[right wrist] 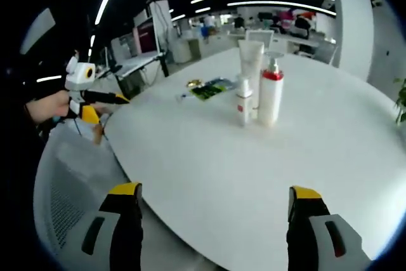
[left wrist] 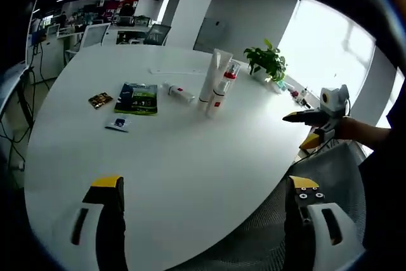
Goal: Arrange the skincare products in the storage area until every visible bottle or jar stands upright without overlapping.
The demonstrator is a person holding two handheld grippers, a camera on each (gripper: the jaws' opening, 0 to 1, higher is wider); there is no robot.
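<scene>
Both tongs, left [left wrist: 204, 198] and right [right wrist: 216, 211], wide open and empty, well short of the small bottle [left wrist: 181, 93] lying flat on the counter [left wrist: 177, 163] beside the upright tube [left wrist: 213, 75], nearer the left

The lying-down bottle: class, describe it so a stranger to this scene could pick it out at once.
On the white round table, find the cluster of upright skincare containers: a tall white tube and a red-collared pump bottle. Just beside them, toward the green packet, is the small white bottle. It alone lies flat on its side.
</scene>
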